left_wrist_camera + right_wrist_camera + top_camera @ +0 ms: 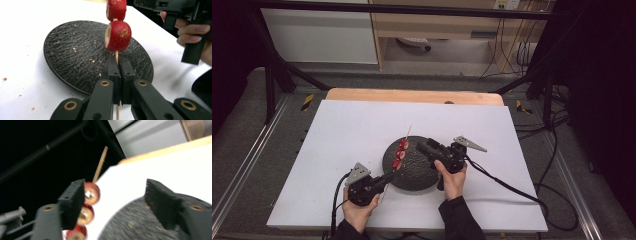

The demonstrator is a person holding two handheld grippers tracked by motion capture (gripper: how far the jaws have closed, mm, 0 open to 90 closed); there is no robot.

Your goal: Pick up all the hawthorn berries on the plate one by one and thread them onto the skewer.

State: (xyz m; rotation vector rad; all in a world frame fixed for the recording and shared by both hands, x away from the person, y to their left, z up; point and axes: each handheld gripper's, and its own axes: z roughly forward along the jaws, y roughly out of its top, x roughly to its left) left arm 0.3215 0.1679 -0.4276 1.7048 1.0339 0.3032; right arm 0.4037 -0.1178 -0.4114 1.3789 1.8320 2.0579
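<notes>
A thin wooden skewer [408, 131] carries three red fruit pieces [400, 154] and slants up over a round black plate [414, 176]. My left gripper [388, 178] is at the plate's near left rim, shut on the skewer's lower end. In the left gripper view, the jaws [117, 62] pinch the skewer [116, 53] just under the lowest fruit piece [118, 36]. My right gripper [421, 146] hovers over the plate beside the top piece. It is open [115, 188] with nothing between its pads. The fruit pieces [92, 193] sit just outside its left jaw.
The plate [75, 62] lies on a white mat [347, 135] covering a wooden table [412, 95], and small crumbs dot the plate and mat. Cables [507, 186] trail from both grippers. A black frame and cabinets stand beyond the far edge.
</notes>
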